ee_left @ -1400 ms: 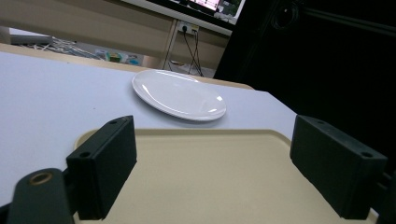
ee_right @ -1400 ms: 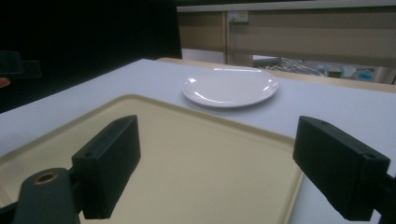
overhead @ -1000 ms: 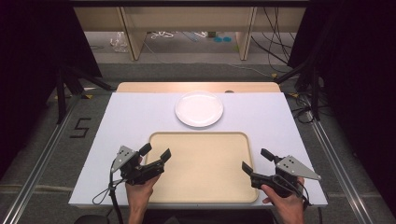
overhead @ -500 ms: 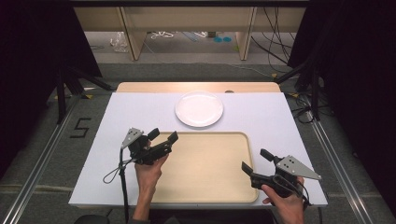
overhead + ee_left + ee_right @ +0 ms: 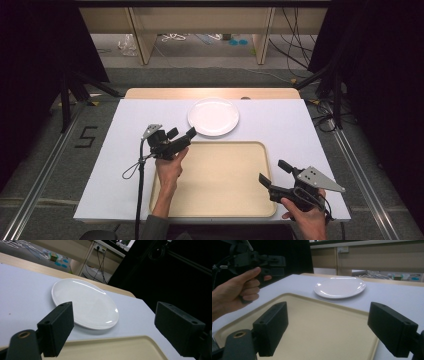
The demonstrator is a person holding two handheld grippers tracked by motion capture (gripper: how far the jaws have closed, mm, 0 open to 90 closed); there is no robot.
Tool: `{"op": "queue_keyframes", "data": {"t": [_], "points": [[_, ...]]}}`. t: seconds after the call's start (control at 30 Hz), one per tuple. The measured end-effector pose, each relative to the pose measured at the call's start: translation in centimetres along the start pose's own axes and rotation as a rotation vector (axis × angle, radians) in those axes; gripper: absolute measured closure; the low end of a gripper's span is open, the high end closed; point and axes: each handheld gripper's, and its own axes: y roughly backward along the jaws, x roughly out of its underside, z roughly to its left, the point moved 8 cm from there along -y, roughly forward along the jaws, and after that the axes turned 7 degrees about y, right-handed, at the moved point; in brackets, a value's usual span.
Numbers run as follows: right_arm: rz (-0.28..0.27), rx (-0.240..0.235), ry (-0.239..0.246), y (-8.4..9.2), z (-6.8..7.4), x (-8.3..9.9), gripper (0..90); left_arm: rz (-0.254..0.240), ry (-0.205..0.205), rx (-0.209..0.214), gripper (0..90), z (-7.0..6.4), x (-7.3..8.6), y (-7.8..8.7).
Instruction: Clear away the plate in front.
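Note:
A white plate (image 5: 213,116) lies empty on the white table top, just beyond the beige tray (image 5: 220,200). My left gripper (image 5: 181,134) hovers open over the tray's far left corner and points at the plate (image 5: 85,303), which sits a short way ahead of its jaws. My right gripper (image 5: 274,171) is open at the tray's near right corner, nothing between its jaws. In the right gripper view the tray (image 5: 317,327) spreads out below, the plate (image 5: 339,287) lies beyond it, and the left gripper (image 5: 273,263) is held in a hand at upper left.
The white table top (image 5: 125,145) rests on a wooden board whose far edge (image 5: 210,92) shows behind the plate. Shelving legs and cables (image 5: 200,37) stand on the floor beyond. Dark curtains flank both sides. A floor mark "5" (image 5: 86,136) lies at left.
My left gripper has moved forward and to the right, from the tray's near left side to its far left corner, closer to the plate. The right gripper has stayed put.

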Motion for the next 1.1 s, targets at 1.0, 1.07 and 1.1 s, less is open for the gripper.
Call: {"op": "queue_keyframes", "data": {"t": [1.0,1.07,1.1], "points": [[-0.006,-0.026,-0.027,0.0,0.1,0.0,19.8,0.051,0.179,-0.114,16.0,3.0,-0.6,-8.6],[0.000,-0.018,-0.030,0.0,0.1,0.0,19.9,0.042,0.185,-0.115,16.0,3.1,-1.0,-8.9],[-0.005,-0.024,-0.029,0.1,0.1,0.0,20.0,0.046,0.187,-0.122,16.1,3.3,-1.2,-9.1]]}}
